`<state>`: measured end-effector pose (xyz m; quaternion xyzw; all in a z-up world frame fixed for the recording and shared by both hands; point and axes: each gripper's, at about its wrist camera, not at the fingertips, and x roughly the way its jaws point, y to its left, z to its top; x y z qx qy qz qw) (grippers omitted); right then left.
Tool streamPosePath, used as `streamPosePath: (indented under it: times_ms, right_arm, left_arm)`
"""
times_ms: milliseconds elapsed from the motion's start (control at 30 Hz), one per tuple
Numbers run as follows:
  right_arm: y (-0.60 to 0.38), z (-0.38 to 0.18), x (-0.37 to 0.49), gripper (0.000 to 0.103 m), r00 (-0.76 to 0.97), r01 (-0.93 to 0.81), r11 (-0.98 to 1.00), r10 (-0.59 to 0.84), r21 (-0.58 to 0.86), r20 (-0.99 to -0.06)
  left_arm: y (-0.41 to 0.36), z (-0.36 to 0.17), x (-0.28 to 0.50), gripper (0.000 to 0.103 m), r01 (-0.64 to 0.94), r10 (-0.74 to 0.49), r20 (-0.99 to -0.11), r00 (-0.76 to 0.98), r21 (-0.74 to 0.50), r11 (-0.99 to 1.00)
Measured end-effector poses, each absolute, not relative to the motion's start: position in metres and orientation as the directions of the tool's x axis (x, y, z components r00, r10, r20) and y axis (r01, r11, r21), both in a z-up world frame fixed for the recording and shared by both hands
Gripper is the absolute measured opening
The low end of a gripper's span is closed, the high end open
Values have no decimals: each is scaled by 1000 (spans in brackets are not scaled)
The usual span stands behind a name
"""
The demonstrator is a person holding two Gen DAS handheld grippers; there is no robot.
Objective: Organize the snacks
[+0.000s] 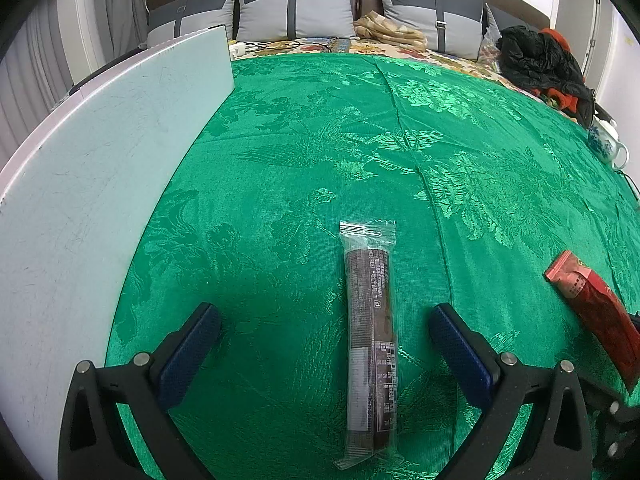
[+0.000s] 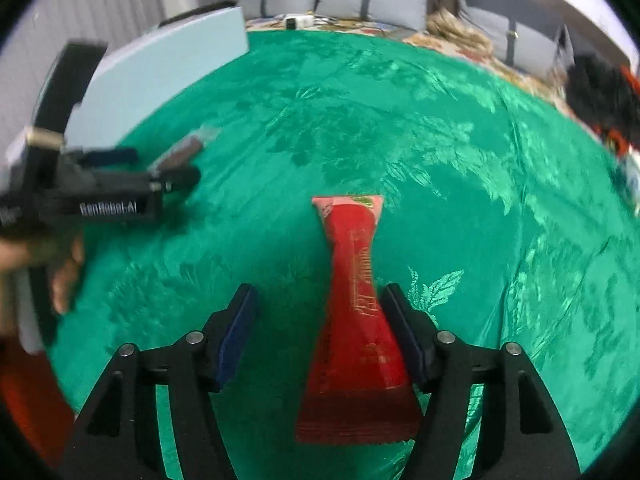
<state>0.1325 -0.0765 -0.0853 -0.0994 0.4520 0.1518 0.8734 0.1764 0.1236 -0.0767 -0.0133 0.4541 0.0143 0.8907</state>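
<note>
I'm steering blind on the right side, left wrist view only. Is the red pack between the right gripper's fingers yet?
Observer: Yes, the red pack lies lengthwise between the right gripper's open fingers, nearer the right-hand one.
Operator: Has it been lifted?
Observer: Can't tell; the view is blurred, and there is a clear gap at the left finger.
Operator: Where's my left gripper from there?
Observer: The left gripper is at far left, with the brown bar just past it.
</note>
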Motion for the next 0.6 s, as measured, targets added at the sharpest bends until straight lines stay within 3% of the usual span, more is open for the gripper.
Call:
streamPosePath:
  times_ms: [200, 600]
  right_arm:
    - [-81, -93, 130, 85, 588, -345, 938, 187, -35, -787]
    - [-80, -94, 134, 86, 587, -342, 939, 184, -36, -788]
  left_arm:
    - [124, -77, 176, 103, -38, 13, -809, 587, -11, 999]
    - [124, -77, 176, 103, -37, 12, -809, 588, -12, 999]
